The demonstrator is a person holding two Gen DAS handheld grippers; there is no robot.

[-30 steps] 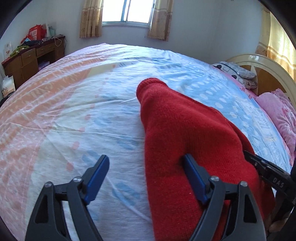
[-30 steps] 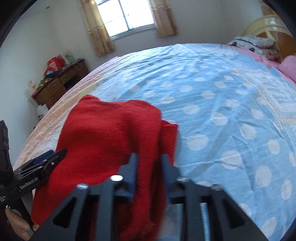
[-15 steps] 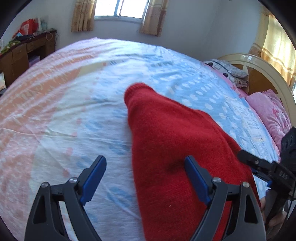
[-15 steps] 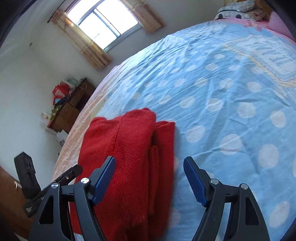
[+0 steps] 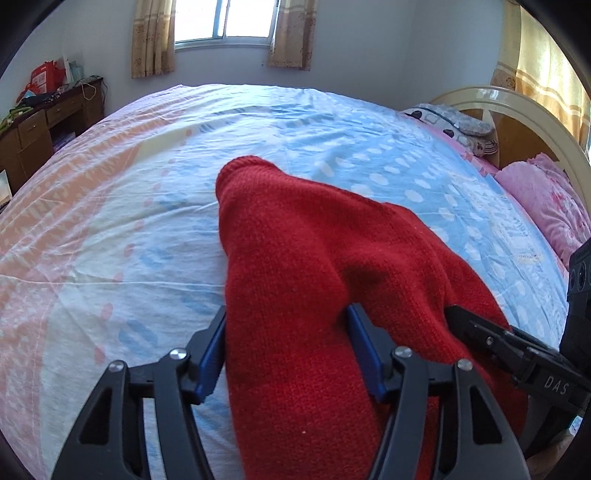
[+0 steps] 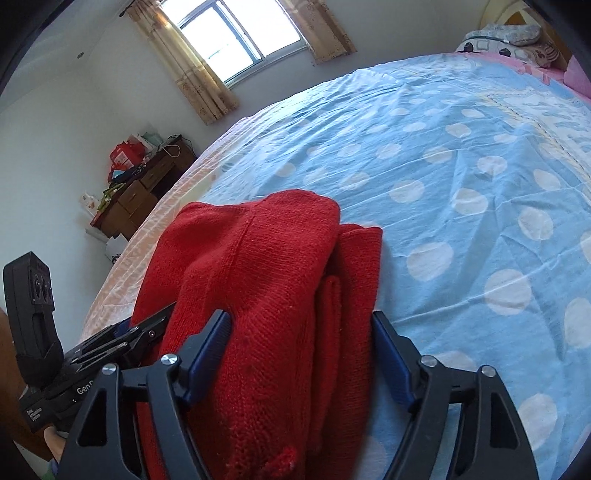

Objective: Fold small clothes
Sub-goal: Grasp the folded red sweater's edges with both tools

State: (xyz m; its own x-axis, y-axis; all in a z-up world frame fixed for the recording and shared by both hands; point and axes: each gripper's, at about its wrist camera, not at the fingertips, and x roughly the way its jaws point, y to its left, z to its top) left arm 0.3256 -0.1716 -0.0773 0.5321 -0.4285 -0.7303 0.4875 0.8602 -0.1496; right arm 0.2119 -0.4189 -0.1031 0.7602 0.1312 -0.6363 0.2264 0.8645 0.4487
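Note:
A red knitted sweater point(image 5: 317, 266) lies folded on the bed point(image 5: 110, 229), one narrow end pointing toward the window. In the left wrist view my left gripper point(image 5: 288, 354) has its blue pads on both sides of the sweater's near left part, jaws partly closed around it. In the right wrist view the sweater point(image 6: 266, 280) shows stacked layers, and my right gripper point(image 6: 301, 354) straddles its near right edge with jaws apart. The right gripper also shows in the left wrist view point(image 5: 517, 354), beside the sweater. The left gripper's fingers point(image 6: 122, 336) show at the left of the right wrist view.
The bed sheet is pink on the left and blue with white dots point(image 6: 461, 166) on the right. Pink pillows point(image 5: 546, 206) and a cream headboard point(image 5: 517, 103) are at the right. A wooden desk point(image 5: 40, 125) with clutter stands by the wall under the window point(image 5: 225, 18).
My left gripper's jaws have narrowed from wide open to bracket the sweater's near left part. My right gripper let go of the sweater's edge, opened, and now straddles its right side.

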